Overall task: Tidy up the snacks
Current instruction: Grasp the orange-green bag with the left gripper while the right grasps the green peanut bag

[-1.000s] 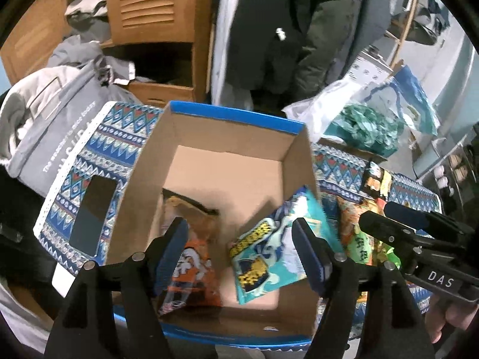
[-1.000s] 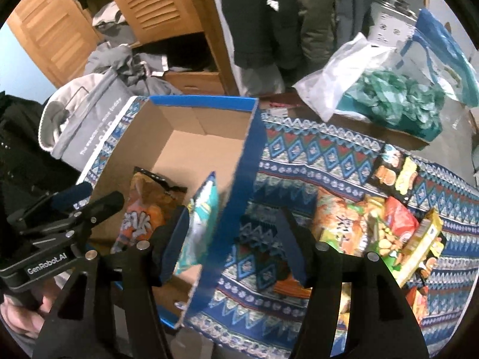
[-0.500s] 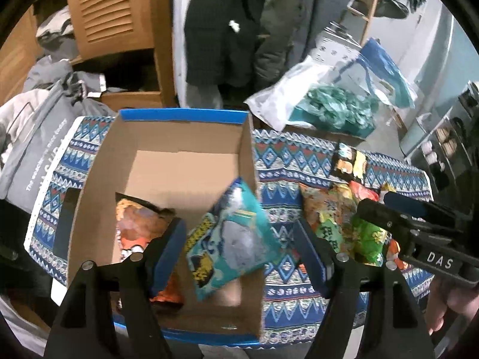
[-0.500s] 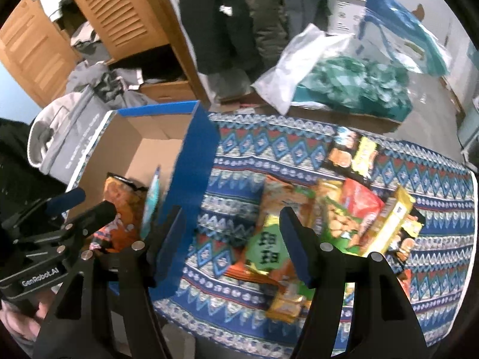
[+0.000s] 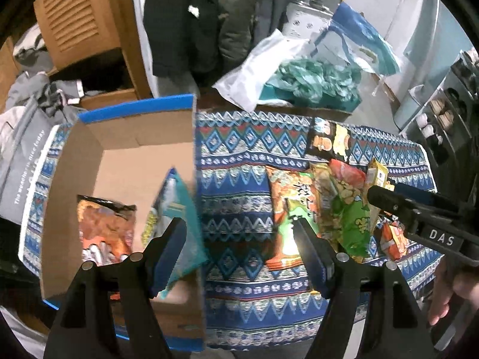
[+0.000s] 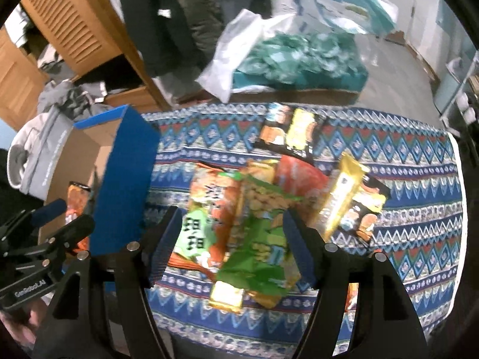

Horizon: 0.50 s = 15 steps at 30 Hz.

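Snacks (image 6: 257, 215) heaped on patterned cloth (image 6: 419, 179) — both grippers (image 5: 239, 251) (image 6: 232, 239) spread wide, empty.

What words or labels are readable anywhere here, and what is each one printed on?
"DAS": white letters on the black right gripper, seen from the left wrist.
"GenRobot.AI": white letters on the black left gripper, seen from the right wrist.
"The weather is nice today": grey fabric bag, partly legible.
Large black characters on the orange-and-green snack packet: blurred, unreadable.
Other snack packets: too blurred.
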Each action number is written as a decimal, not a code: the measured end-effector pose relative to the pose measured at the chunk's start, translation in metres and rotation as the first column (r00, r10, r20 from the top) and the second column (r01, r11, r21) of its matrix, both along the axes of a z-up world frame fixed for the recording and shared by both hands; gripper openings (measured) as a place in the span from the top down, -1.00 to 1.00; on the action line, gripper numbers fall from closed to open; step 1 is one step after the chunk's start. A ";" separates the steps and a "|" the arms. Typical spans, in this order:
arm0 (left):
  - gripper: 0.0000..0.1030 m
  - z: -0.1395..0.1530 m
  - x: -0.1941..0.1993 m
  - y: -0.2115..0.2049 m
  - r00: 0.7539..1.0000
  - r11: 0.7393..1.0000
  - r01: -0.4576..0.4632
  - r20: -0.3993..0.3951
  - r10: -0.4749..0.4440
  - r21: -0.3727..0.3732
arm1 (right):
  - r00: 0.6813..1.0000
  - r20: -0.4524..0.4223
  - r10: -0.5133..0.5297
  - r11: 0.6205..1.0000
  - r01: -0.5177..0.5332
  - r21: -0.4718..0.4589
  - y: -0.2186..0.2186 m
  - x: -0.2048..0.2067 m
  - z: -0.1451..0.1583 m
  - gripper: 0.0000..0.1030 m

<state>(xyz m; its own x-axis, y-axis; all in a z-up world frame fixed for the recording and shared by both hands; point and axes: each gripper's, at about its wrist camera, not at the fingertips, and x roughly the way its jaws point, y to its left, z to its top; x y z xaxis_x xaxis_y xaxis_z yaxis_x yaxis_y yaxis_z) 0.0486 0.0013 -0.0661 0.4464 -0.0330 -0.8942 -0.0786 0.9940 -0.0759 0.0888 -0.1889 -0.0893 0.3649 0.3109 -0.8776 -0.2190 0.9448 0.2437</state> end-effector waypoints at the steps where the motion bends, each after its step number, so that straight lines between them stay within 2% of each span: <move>1: -0.46 -0.003 0.002 -0.003 1.000 1.000 0.000 -0.008 0.000 -0.007 | 1.000 -0.004 -0.005 1.000 0.005 -0.003 -0.003 0.002 -0.003 -0.37; 15: -0.46 -0.035 0.027 -0.032 0.996 1.000 0.013 -0.089 -0.015 -0.022 | 0.995 -0.088 -0.036 0.998 0.030 -0.059 -0.015 0.017 -0.054 -0.37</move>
